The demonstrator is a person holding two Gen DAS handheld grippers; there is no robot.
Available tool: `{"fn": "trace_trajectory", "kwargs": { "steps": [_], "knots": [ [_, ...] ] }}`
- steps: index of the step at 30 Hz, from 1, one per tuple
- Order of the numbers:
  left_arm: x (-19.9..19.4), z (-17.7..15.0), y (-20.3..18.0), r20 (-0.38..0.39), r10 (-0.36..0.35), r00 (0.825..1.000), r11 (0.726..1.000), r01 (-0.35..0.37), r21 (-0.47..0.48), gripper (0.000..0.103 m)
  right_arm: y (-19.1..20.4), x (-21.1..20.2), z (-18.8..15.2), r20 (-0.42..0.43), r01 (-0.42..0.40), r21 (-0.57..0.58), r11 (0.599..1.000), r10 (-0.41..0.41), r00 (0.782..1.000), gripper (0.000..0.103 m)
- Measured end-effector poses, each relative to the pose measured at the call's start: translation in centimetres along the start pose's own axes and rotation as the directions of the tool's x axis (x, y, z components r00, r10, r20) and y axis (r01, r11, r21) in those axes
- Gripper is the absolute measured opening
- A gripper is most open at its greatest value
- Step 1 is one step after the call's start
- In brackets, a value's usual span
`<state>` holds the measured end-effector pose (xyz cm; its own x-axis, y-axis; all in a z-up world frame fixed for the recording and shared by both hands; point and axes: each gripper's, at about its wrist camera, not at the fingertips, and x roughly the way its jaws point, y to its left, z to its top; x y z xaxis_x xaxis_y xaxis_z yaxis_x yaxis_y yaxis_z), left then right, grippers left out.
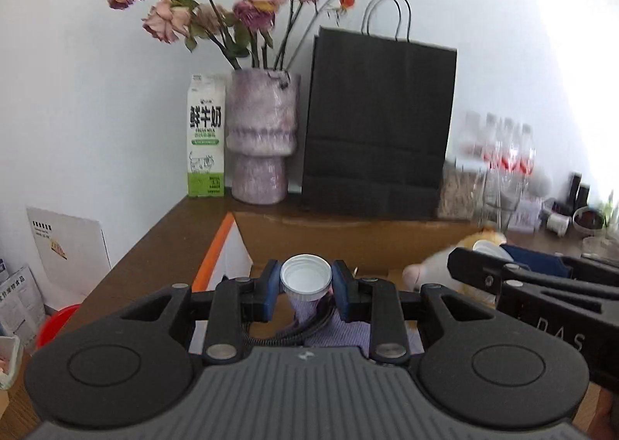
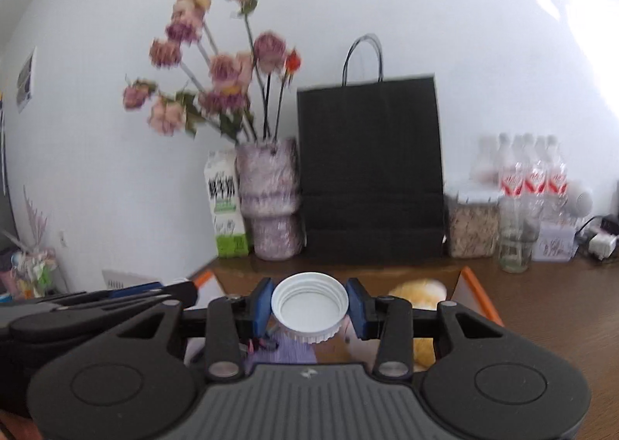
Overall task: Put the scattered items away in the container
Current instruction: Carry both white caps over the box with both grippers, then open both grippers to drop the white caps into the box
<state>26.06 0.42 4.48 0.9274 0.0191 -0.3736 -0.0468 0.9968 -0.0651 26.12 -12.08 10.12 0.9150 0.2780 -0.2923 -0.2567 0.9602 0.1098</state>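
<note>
Each hand-held gripper, left (image 1: pixel 305 279) and right (image 2: pixel 308 306), pinches a white cap (image 1: pixel 306 277) above the cardboard box (image 1: pixel 348 235); released early, either could bounce out.

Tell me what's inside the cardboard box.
In the cardboard box: a yellow plush toy and a purple cloth with a dark cord lying on it. The grippers and the white caps they hold cover the rest of the box floor.

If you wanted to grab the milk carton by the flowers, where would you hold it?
Probably squeeze the milk carton around its tall flat sides, coming from the front. It stands upright against the wall, and the vase crowds its right side, so the front and left are the clear ways in.
</note>
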Motion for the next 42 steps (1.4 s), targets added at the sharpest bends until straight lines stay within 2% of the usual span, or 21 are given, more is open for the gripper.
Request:
{"fn": "trace_trajectory", "kwargs": {
  "steps": [4, 12, 20, 27, 29, 30, 31, 32, 34, 35, 42],
  "knots": [
    [-0.2, -0.3, 0.5, 0.008, 0.015, 1.0, 1.0, -0.015, -0.009, 0.029, -0.5, 1.1, -1.2, -0.038, 0.017, 0.004, 1.0, -0.017, 0.999, 0.039],
    [-0.2, -0.9, -0.2, 0.004, 0.032, 0.999, 0.999, -0.032, 0.03, 0.029, -0.4, 0.8, -2.0, -0.052, 0.017, 0.0, 1.0, -0.017, 0.998, 0.039],
    [-0.5, -1.0, -0.3, 0.017, 0.033, 0.999, 0.999, -0.033, 0.041, 0.029, -0.5, 0.7, -2.1, -0.052, 0.022, -0.001, 1.0, -0.022, 0.998, 0.039],
    [-1.0, -1.0, -0.3, 0.057, 0.017, 0.998, 0.999, -0.019, 0.039, 0.031, -0.4, 0.1, -2.0, -0.044, 0.029, -0.01, 1.0, -0.029, 0.999, 0.04],
    [-1.2, -0.9, -0.2, 0.067, 0.037, 0.997, 0.999, -0.039, 0.03, 0.054, -0.5, 0.0, -2.1, -0.043, 0.034, -0.008, 0.999, -0.034, 0.998, 0.054],
    [-1.4, -0.8, -0.2, 0.083, 0.076, 0.994, 0.997, -0.078, 0.019, 0.076, -0.5, -0.1, -2.1, -0.042, 0.04, -0.006, 0.999, -0.041, 0.998, 0.075],
    [-1.7, -0.8, -0.1, 0.105, 0.12, 0.987, 0.993, -0.121, 0.01, 0.097, -0.5, -0.3, -2.1, -0.034, 0.05, -0.006, 0.999, -0.05, 0.998, 0.085],
    [-2.0, -0.7, 0.0, 0.131, 0.15, 0.98, 0.988, -0.152, 0.001, 0.103, -0.5, -0.5, -2.0, -0.018, 0.08, -0.007, 0.997, -0.08, 0.997, 0.089],
    [-2.5, -0.6, 0.3, 0.16, 0.144, 0.977, 0.99, -0.143, -0.019, 0.103, -0.8, -1.1, -1.9, 0.005, 0.09, 0.006, 0.996, -0.09, 0.996, 0.1],
    [-2.5, -0.5, 0.4, 0.157, 0.138, 0.978, 0.99, -0.136, -0.024, 0.103, -1.0, -1.3, -1.8, 0.008, 0.085, 0.018, 0.996, -0.085, 0.996, 0.102],
    [-2.4, -0.8, 0.3, 0.137, 0.152, 0.979, 0.988, -0.152, -0.014, 0.103, -0.7, -1.4, -1.7, 0.009, 0.09, 0.004, 0.996, -0.09, 0.996, 0.103]
  ]
}}
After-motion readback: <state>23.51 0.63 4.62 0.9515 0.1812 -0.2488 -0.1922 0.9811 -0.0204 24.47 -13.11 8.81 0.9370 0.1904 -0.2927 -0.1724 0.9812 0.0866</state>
